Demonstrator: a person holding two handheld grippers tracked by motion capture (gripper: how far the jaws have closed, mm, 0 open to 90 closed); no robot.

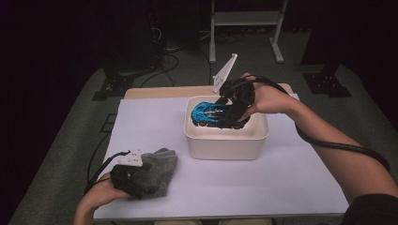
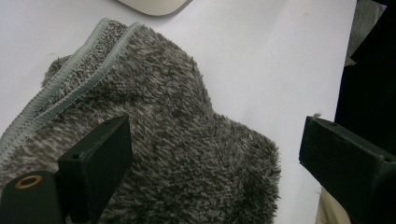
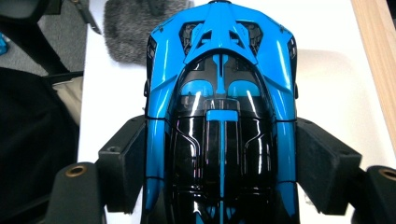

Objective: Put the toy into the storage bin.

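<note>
Both my claws were busy: the right claw [image 3: 219, 154] clamped the blue toy car [image 3: 219, 93] above the white bin [image 1: 225, 140], the left claw [image 2: 210, 154] gaped over the grey fuzzy cloth [image 2: 177, 140].

glossy blue-and-black toy car [image 3: 222, 116], level above the white tub [image 1: 225, 140], far side

No lettering, label, brand, number or sign can be read anywhere, neither on the blue and black toy car [image 3: 221, 116] between the right gripper's [image 3: 221, 168] jaws nor on the grey fuzzy cloth [image 2: 154, 140] under the left gripper [image 2: 215, 158].
</note>
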